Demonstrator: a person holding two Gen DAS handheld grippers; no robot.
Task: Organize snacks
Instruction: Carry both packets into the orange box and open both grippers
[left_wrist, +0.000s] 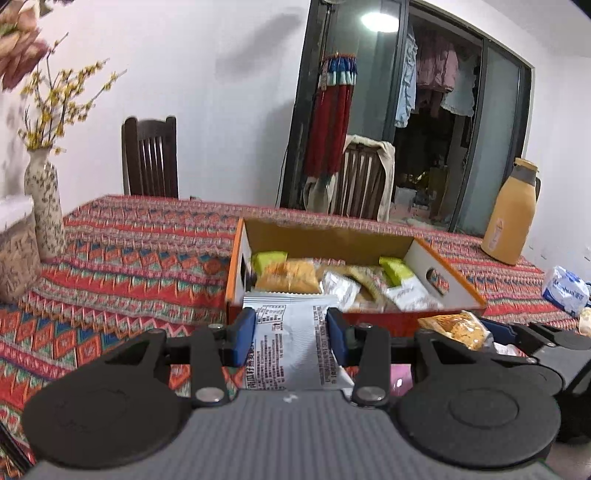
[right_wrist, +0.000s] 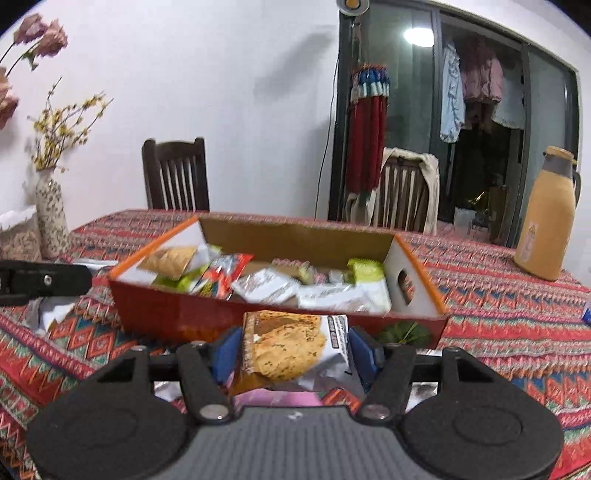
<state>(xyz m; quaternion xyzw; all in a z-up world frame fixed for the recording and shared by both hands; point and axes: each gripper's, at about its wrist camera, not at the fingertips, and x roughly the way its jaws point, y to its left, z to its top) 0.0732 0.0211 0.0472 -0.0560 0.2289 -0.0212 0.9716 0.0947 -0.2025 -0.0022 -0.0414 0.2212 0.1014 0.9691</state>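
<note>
Left gripper (left_wrist: 291, 334): blue fingers (left_wrist: 242, 336) clamped on a white foil snack packet (left_wrist: 291, 343), printed text side up. Packet's long axis runs along the fingers, far end pointing to 12 o'clock at the near wall of the cardboard box (left_wrist: 424, 251).

Right gripper (right_wrist: 295, 350): fingers (right_wrist: 364, 350) pressed on both sides of a crinkled cookie packet (right_wrist: 291, 347), foil with a golden cookie picture. Long axis likewise toward 12 o'clock, its top edge against the box's near wall (right_wrist: 166, 314).

Box: rectangular, open-topped, orange-red outside, plain brown inside, oval handle cut-out in its end wall at 3 o'clock. It holds a loose heap of glossy wrappers. It rests on the desk's woven red zigzag-patterned cloth (left_wrist: 129, 258). Both packets are held above the cloth, just short of the box.
</note>
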